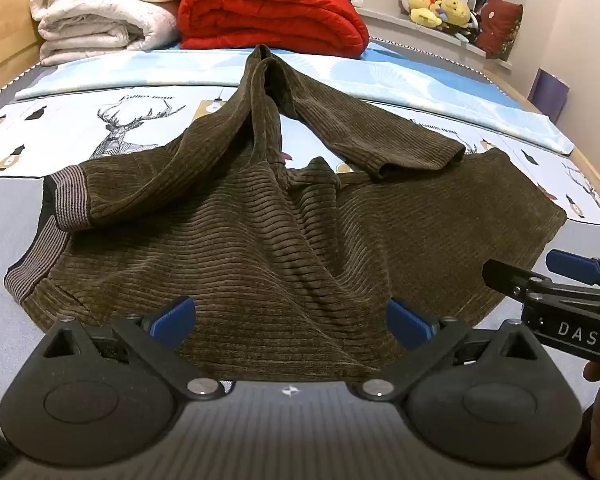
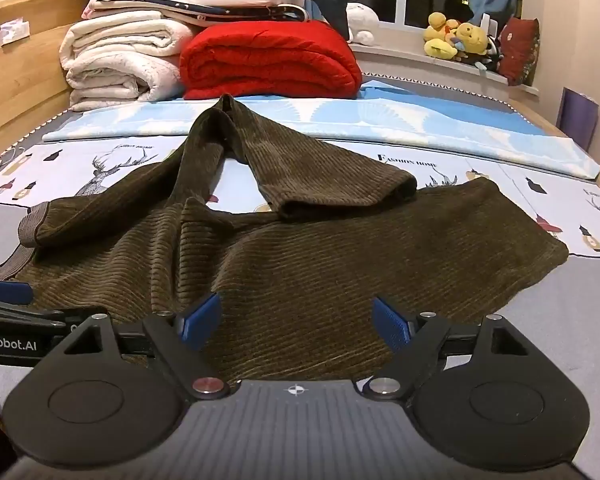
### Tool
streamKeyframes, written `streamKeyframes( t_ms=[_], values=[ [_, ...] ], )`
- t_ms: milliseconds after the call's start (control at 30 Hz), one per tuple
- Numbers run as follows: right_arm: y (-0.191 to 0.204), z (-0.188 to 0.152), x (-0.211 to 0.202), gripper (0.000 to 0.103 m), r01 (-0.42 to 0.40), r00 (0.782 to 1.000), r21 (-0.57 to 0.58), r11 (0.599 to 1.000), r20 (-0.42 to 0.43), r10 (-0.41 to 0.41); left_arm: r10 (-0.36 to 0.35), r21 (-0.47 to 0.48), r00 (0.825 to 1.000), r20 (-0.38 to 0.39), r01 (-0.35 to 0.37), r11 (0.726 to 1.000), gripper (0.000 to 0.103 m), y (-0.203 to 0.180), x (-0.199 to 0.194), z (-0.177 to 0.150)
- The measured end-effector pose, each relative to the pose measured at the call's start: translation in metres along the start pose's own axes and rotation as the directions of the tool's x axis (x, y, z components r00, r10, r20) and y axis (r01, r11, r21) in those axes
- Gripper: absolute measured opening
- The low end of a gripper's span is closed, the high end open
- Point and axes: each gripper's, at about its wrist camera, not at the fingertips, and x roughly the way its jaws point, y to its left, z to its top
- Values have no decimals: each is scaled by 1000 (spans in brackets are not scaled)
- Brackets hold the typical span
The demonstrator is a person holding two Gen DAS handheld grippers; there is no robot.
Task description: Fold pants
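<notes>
Brown corduroy pants point(image 1: 268, 240) lie loosely spread on the bed, striped waistband point(image 1: 66, 200) at the left, legs bent back and crossing toward the far side. My left gripper point(image 1: 292, 322) hovers open over the near edge of the pants, nothing between its blue pads. Its neighbour, the right gripper point(image 1: 540, 276), shows at the right edge of this view. In the right wrist view the pants point(image 2: 300, 256) fill the middle, and my right gripper point(image 2: 298, 320) stands open above their near edge with nothing held. The left gripper's finger point(image 2: 4, 290) pokes in at the left.
Folded white quilts point(image 2: 120, 60) and a red quilt point(image 2: 268, 60) are stacked at the far end of the bed. A wooden headboard point(image 2: 16, 80) runs along the left. Plush toys point(image 2: 460, 40) sit on the window sill. A light blue sheet point(image 2: 380, 124) lies beyond the pants.
</notes>
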Motion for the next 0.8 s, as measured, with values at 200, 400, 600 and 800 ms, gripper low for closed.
streamKeyframes(
  t_ms=[200, 400, 600, 800],
  values=[
    [-1, 0, -2, 84, 1, 1000, -2, 1000, -4, -1, 1, -1, 1000, -2, -1, 1000, 102, 0, 0, 0],
    [0, -2, 1, 84, 1, 1000, -1, 1000, -1, -1, 4, -1, 1000, 0, -4, 1000, 102, 0, 0, 0],
    [0, -1, 1, 84, 0, 1000, -1, 1000, -2, -1, 2, -1, 1000, 2, -2, 1000, 102, 0, 2, -1],
    [0, -1, 1, 84, 1, 1000, 0, 1000, -2, -1, 2, 0, 1000, 1, -2, 1000, 102, 1, 3, -2]
  ],
)
